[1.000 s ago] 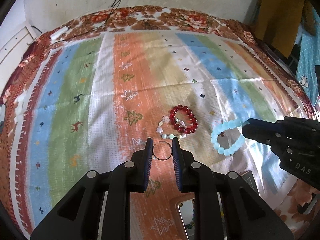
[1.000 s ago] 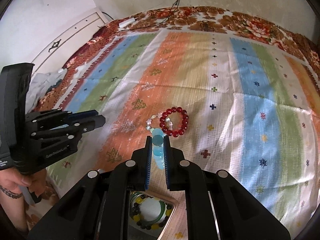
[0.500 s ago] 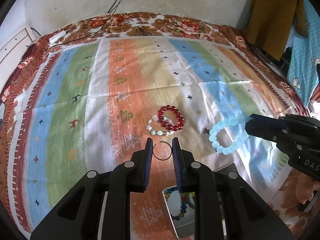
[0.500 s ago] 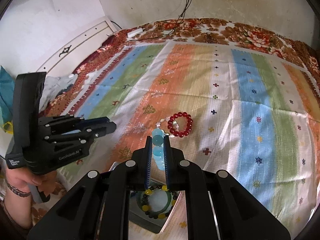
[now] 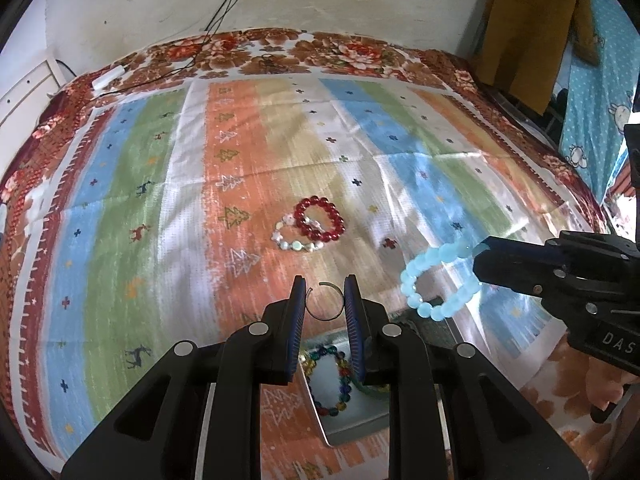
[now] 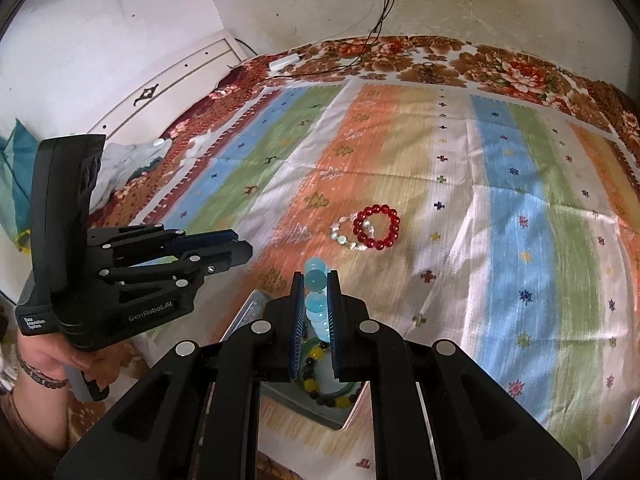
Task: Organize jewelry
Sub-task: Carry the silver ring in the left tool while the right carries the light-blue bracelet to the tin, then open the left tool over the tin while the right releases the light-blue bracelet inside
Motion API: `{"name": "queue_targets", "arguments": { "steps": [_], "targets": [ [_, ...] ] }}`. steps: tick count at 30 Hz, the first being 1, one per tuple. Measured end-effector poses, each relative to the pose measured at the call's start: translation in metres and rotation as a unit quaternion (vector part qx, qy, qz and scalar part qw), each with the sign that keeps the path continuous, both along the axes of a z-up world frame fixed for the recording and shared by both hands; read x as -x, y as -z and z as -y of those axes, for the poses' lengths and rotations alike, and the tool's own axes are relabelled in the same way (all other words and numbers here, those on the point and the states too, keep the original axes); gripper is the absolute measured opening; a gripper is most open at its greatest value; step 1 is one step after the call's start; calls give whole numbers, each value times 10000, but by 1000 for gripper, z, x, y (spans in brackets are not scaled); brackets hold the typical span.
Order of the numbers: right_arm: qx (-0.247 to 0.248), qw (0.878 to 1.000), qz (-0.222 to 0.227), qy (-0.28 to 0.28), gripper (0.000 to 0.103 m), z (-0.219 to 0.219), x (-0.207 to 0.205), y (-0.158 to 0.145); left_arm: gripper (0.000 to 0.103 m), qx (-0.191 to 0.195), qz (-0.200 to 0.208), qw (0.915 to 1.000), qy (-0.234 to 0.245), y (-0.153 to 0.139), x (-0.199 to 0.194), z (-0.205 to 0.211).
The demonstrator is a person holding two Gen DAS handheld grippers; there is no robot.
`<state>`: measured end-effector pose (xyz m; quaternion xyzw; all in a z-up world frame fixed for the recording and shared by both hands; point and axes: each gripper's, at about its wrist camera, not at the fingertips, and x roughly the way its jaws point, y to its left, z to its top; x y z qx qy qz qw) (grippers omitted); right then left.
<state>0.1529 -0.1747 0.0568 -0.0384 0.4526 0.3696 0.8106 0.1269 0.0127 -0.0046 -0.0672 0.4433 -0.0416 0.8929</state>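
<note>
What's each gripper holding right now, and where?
Left gripper: thin open ring, pinched across its sides. Right gripper: pale blue bead bracelet, clamped on its beads.

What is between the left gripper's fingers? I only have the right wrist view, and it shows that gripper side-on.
Observer: The left wrist view shows a thin open metal ring pinched between the left gripper's pads.
Operator: My blue bead bracelet shows edge-on. Is it a whole loop?
Observer: Yes. From the left, the blue bead bracelet hangs as a full loop from the tips of the right gripper.
Operator: What lies in the tray behind my fingers?
Observer: A multicoloured bead bracelet lies in the tray, seen below the left gripper.
</note>
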Motion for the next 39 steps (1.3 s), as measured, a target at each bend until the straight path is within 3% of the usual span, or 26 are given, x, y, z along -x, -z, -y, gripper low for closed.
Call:
{"name": "queue_targets", "arguments": {
  "steps": [23,24,25,27,33,35,39],
  "targets": [
    [132,9989,-370,-267,13,11,43,25,19,-67,-256,9993,264,20,30,30],
    [118,9989,-379,-256,17,11,42,26,20,-86,-261,9993,238,20,30,30],
    [136,9990,-355,-228,32,12,42,26,22,-112,-257,9994,197,20,30,28],
    [177,9995,-229,-132,47,14,41,24,26,-104,-233,9996,123,19,29,24],
    [242,9996,-107,88,50,18,32,25,37,-211,-201,9995,-106,19,27,11],
    [280,9995,-36,153,51,18,30,25,48,-266,-148,9994,-156,18,26,10],
    [270,9994,34,229,56,18,24,24,58,-330,-82,9992,-214,17,23,7]
  ]
}}
